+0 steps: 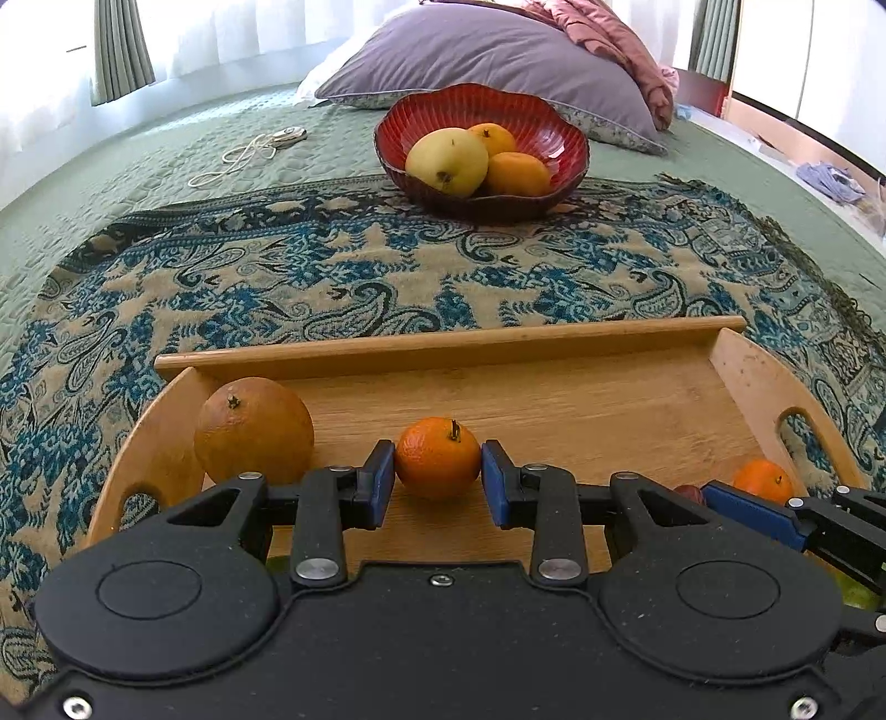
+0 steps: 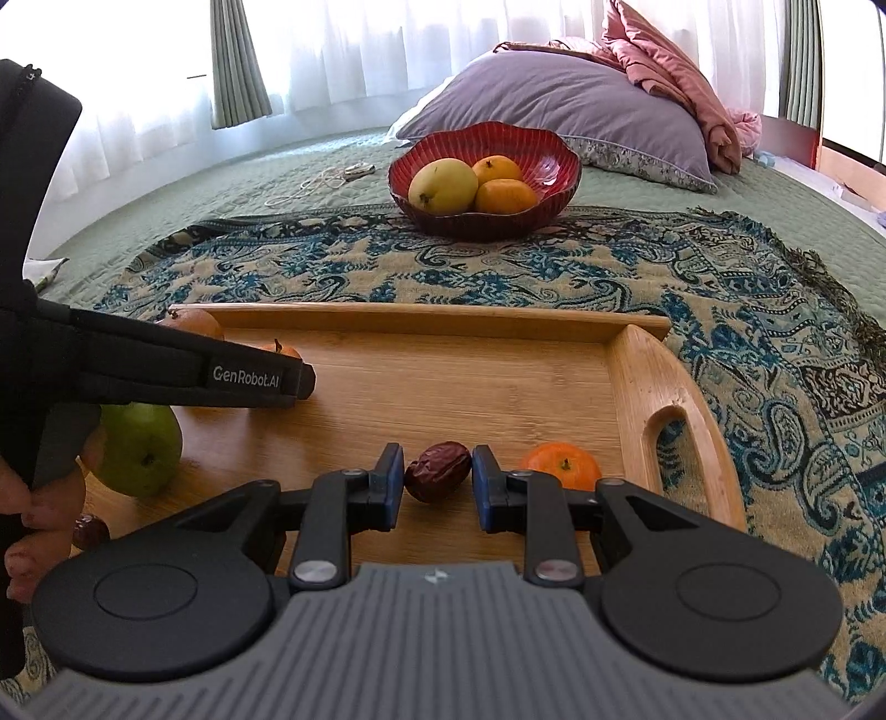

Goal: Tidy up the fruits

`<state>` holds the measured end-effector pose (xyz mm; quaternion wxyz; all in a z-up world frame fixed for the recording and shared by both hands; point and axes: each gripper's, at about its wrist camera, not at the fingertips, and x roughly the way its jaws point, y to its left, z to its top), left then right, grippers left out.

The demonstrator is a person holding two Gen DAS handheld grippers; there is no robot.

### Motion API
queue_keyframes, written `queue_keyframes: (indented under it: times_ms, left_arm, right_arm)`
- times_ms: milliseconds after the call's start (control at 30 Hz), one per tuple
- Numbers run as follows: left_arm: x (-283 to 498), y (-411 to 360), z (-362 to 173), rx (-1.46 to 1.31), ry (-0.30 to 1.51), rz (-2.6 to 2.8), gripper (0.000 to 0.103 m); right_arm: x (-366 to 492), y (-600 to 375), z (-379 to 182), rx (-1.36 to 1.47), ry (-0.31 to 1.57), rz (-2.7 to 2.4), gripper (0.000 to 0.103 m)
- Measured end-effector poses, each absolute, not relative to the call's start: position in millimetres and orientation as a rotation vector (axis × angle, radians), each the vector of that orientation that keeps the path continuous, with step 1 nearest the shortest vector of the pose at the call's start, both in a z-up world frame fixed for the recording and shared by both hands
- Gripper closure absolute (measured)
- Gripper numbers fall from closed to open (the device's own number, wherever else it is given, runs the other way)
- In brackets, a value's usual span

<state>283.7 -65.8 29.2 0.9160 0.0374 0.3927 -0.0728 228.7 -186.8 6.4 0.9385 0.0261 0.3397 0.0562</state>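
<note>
A wooden tray (image 1: pixel 443 346) lies on a patterned throw. My left gripper (image 1: pixel 437 468) is shut on a small mandarin (image 1: pixel 437 451) that rests on the tray floor, one blue pad against each side. A large orange (image 1: pixel 253 429) sits in the tray's left corner. In the right wrist view my right gripper (image 2: pixel 436 479) is shut on a dark red date (image 2: pixel 437 469), also on the tray (image 2: pixel 421 318). Another mandarin (image 2: pixel 562 462) lies just right of it, a green pear (image 2: pixel 141 443) at the left. Beyond the tray stands a red bowl (image 2: pixel 554 160) holding a yellow fruit and two oranges.
A second date (image 2: pixel 91 529) lies by the person's hand (image 2: pixel 39 515) at the lower left. A purple pillow (image 1: pixel 498 50) and pink blanket (image 1: pixel 626 39) lie behind the bowl. A white cable (image 1: pixel 243 155) trails on the green bedcover at the left.
</note>
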Motion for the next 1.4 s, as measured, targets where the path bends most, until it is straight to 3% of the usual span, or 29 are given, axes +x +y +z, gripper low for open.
queue_keyframes:
  times_ms: [300,600,700,1033,1233,1400]
  left_arm:
    - [278,-63,32,0.077,0.798,-0.139,0.069]
    - [257,-52,50,0.072,0.753,-0.131,0.044]
    - [243,-48,59,0.073,0.721,-0.131,0.031]
    - [189,-34,81,0.076,0.623,-0.135,0.007]
    - [159,-21,84,0.046,0.601,-0.120,0.005]
    - [134,-13,80,0.049,0.578,-0.104,0.004]
  right_arm:
    - [225,-189,10,0.062,0.677,0.105,0.069]
    - [212,-194,23,0.067,0.630,0.094,0.062]
    - [204,-194,32,0.049,0.598,0.093,0.047]
    - [173,-191,54,-0.010,0.510,0.070,0.028]
    - [151,-184,62,-0.067,0.463,0.069,0.014]
    - [134,-179,62,-0.082,0.445,0.056,0.011]
